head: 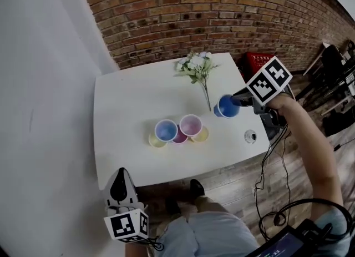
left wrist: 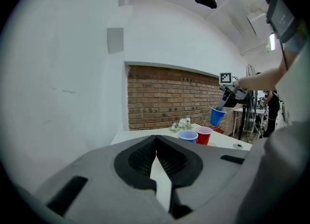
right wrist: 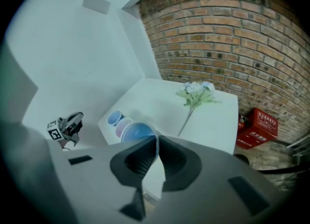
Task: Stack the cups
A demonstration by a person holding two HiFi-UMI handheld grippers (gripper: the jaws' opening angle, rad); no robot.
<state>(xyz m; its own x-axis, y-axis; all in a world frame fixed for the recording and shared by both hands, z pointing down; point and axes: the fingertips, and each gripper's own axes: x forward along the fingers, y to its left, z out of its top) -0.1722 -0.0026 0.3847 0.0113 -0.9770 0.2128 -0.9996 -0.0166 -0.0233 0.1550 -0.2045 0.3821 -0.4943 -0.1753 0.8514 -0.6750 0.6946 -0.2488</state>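
Brick walling backed the white surface (head: pixel 127 106), where a blue-lined cup (head: pixel 166 130) and a pink-lined cup (head: pixel 190 125) stood touching, seemingly perched on yellow cups (head: pixel 157 141), with flowers (head: pixel 197 66) lying beyond. The right tool (head: pixel 238 101) was clenched on the rim of a blue cup (head: pixel 226 107) over the surface's right part, apart from the cluster. The left tool (head: pixel 118 174) hung clenched and empty off the near edge. Gripped by one thin wall, the cup might swing, slip, or clip the perched pair. Only the left gripper view showed it hanging tilted above the surface; only the right gripper view showed the rim between the pads.
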